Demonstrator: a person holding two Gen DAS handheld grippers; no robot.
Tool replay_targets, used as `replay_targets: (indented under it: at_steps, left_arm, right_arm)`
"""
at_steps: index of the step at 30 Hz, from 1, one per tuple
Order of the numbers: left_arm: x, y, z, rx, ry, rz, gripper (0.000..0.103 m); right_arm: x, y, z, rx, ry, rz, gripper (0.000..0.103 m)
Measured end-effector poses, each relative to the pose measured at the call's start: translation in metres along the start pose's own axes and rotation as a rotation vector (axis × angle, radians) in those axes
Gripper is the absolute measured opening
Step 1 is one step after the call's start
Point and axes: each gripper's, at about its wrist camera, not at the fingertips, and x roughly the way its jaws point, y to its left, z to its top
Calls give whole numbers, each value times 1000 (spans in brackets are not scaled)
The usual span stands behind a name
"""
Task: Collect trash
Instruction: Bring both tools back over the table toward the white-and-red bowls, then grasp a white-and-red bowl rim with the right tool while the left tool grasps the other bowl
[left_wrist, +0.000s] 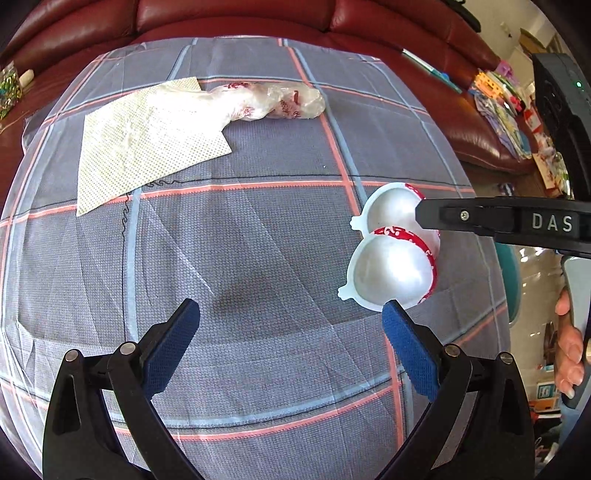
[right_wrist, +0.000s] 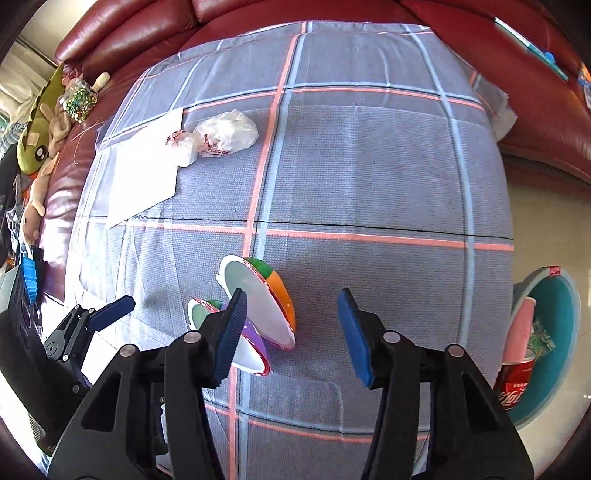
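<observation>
Both grippers hang over the checked cloth (left_wrist: 258, 229). The left gripper (left_wrist: 291, 332) gapes, empty. The right gripper (right_wrist: 291, 325) stands released around the twin plastic cups (right_wrist: 258, 306), pads not pressing them, near the cloth's right edge.

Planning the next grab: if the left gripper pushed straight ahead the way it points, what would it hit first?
Probably just the checked cloth: nothing lies between the open left gripper and it. The plastic cups sit off beside its right finger.
</observation>
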Motion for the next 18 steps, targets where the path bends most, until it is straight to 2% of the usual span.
replay_targets:
  at_steps: [2,4,7,13,18]
  left_arm:
    - [2,-1,0,7,0,0,99]
    - [3,-2,0,13,0,1,99]
    - [6,-4,2,17,-2,-5,99]
    - [10,-18,7,51,-12,-18,98]
    - [18,-33,11,118,-3,-6,87]
  right_arm:
    - [6,3,1,-3,10,14,30]
    - [10,4,2,-6,12,18,26]
    - [15,3,1,-9,13,3,5]
    - [0,-23,-8,30,-21,-33,4]
    - [-11,-50,-23,82,-32,-34,4]
